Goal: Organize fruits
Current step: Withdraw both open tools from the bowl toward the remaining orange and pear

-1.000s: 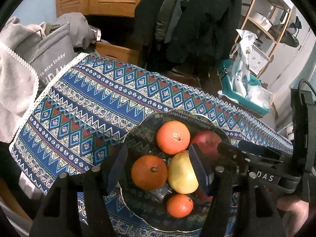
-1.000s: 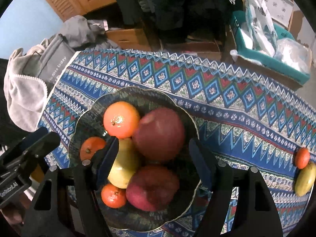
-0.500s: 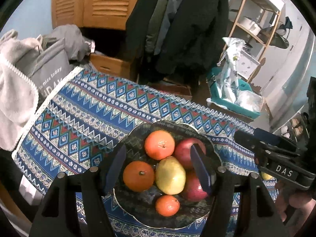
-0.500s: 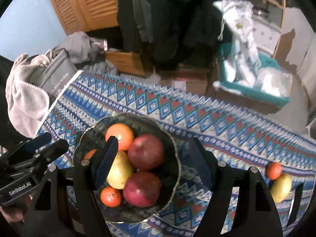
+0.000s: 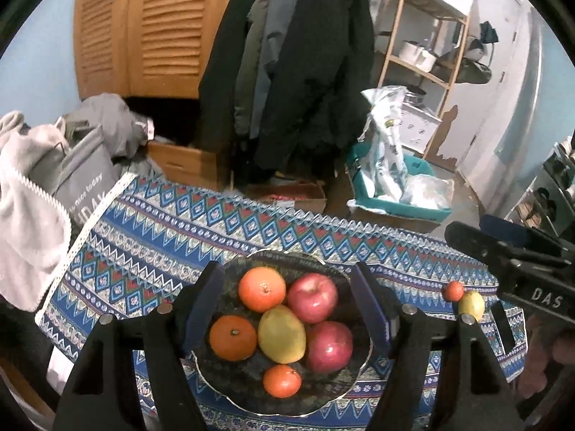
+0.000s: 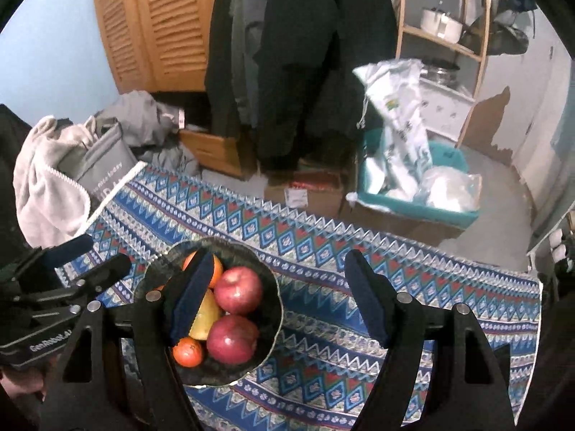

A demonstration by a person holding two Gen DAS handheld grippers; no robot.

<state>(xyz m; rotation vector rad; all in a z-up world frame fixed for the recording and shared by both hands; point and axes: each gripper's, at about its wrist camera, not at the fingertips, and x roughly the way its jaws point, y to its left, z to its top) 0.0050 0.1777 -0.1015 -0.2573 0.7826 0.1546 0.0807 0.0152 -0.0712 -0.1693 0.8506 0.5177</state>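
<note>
A dark glass bowl [image 5: 248,391] on the patterned blue tablecloth holds two red apples [image 5: 312,298], a yellow pear [image 5: 282,334] and three oranges [image 5: 262,289]. My left gripper [image 5: 287,310] is open and empty, well above the bowl. The bowl also shows in the right wrist view [image 6: 273,309] at the left. My right gripper [image 6: 280,303] is open and empty above the cloth, to the right of the bowl. A small orange [image 5: 453,290] and a yellow fruit [image 5: 471,304] lie on the cloth at the right.
Grey clothes and a grey bag [image 5: 84,183] lie off the table's left end. Beyond the far edge are cardboard boxes [image 6: 305,192], a teal bin with plastic bags [image 6: 417,183], hanging coats and a wooden shelf.
Both grippers have risen and pulled back from the bowl, so it looks smaller. The right gripper has also shifted right. The fruit in the bowl has not moved.
</note>
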